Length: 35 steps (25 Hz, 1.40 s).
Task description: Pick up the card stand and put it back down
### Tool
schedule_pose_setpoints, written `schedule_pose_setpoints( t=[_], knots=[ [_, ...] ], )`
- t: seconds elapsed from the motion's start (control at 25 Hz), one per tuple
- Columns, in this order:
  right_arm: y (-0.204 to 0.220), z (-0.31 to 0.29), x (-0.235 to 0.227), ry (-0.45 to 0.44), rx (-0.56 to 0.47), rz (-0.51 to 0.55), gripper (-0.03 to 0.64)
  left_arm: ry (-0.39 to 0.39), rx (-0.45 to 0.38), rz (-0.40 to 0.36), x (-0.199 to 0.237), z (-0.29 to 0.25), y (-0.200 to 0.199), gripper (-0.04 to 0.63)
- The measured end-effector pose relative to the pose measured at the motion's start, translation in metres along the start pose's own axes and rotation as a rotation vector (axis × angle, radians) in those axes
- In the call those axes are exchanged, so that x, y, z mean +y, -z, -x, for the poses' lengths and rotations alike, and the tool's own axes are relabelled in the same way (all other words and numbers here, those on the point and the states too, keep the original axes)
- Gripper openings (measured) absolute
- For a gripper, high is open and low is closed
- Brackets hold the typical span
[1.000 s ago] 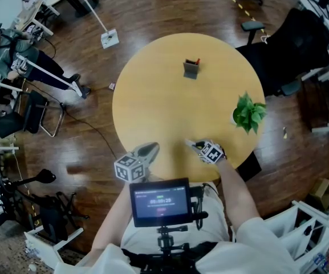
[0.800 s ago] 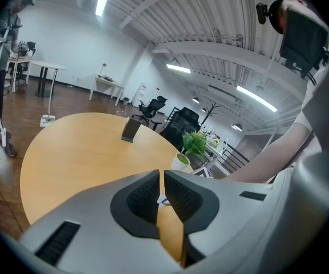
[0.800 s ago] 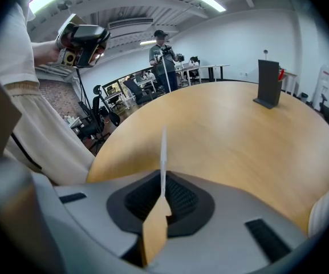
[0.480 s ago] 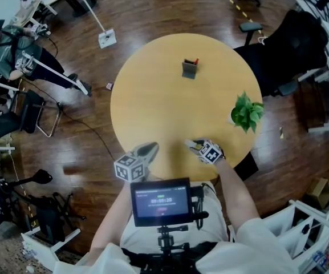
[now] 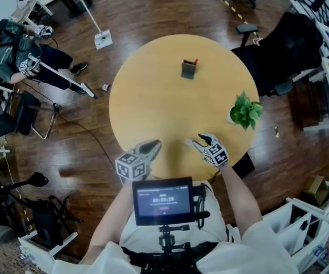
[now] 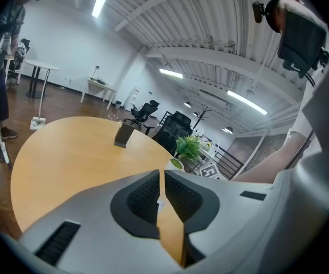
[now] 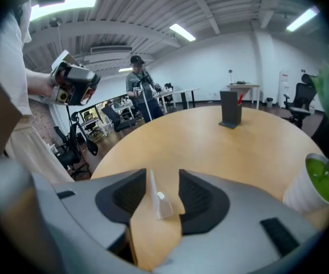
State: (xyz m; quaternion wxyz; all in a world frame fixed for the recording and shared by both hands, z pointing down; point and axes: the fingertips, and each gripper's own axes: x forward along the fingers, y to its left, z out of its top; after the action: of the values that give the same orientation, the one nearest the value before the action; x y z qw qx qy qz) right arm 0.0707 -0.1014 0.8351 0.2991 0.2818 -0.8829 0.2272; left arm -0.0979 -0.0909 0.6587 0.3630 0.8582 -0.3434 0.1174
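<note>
Watching the head view, I see the right gripper (image 5: 199, 141) hover over the near rim of the table (image 5: 153, 96), forearm reaching in from the near-right, while the left gripper (image 5: 150, 148) hangs at that same rim. In the left gripper view its jaws are closed on nothing and tilt gently down across the table. In the right gripper view the jaws have just been opening and stand wide either side of the clear card stand (image 7: 158, 201), which sits untouched by the table's near rim, so I'd back straight up without brushing it.

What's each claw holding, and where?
Nothing. Right claw has just been opening; the clear card stand sits free between its jaws. Left claw is shut, empty.
</note>
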Motion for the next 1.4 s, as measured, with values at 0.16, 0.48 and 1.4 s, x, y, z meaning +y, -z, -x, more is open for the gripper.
schedule_pose_setpoints(
  t=[0.16,0.48,1.4],
  knots=[
    [-0.027,0.027,0.004,0.052,-0.11,-0.038,0.212,0.022,0.0,-0.009,0.002,0.005,0.002,0.026],
    [-0.07,0.067,0.03,0.149,-0.252,-0.075,0.173,0.068,-0.011,-0.016,0.011,0.026,-0.001,0.026],
    [-0.161,0.136,0.107,0.37,-0.554,-0.086,0.161,0.187,0.011,-0.122,0.029,0.086,-0.007,0.028]
  ],
)
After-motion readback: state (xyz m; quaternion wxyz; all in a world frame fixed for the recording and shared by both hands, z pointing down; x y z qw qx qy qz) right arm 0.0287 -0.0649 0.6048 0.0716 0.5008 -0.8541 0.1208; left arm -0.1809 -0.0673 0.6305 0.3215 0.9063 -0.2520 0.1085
